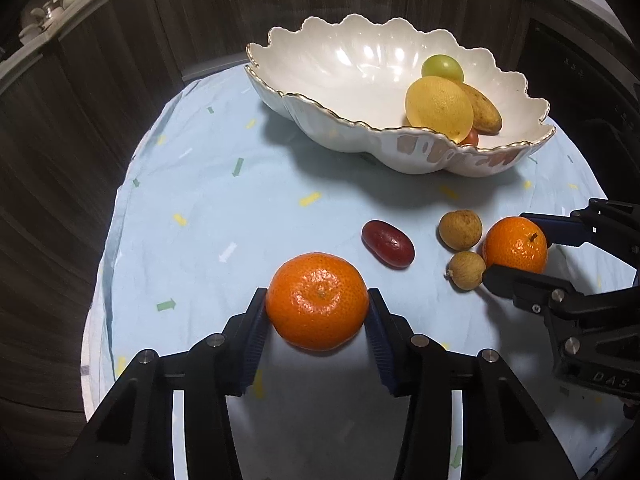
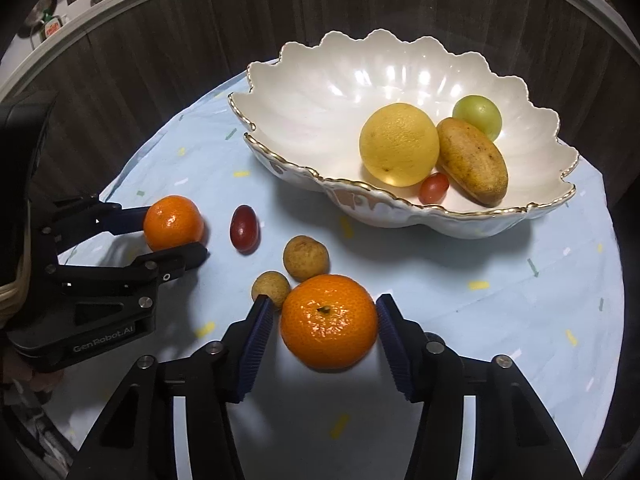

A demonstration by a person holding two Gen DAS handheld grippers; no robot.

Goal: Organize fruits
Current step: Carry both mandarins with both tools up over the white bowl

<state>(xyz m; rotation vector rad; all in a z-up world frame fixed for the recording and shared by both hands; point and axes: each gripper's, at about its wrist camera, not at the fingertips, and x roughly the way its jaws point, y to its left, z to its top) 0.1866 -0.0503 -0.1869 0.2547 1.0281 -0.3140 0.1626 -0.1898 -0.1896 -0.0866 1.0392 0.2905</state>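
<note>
My left gripper point(image 1: 317, 300) is shut on a mandarin point(image 1: 317, 301) on the light blue cloth; both pads touch it. It also shows in the right wrist view point(image 2: 173, 222). My right gripper point(image 2: 325, 312) straddles a second mandarin point(image 2: 329, 321); the right pad touches it and a thin gap shows at the left pad. That mandarin shows in the left wrist view point(image 1: 515, 244). Between them lie a dark red fruit point(image 2: 244, 229) and two small brown round fruits point(image 2: 306, 258) point(image 2: 271, 289). The white scalloped bowl point(image 2: 304, 92) holds a yellow citrus point(image 2: 399, 145), a brown oblong fruit point(image 2: 472, 160), a green fruit point(image 2: 477, 116) and a small red tomato point(image 2: 434, 187).
The round table with the blue cloth point(image 1: 208, 208) stands against a dark wood-panel wall point(image 1: 100, 92). A shelf with crockery point(image 1: 60, 0) is up at the far left. The table edge runs close on the left of the left gripper.
</note>
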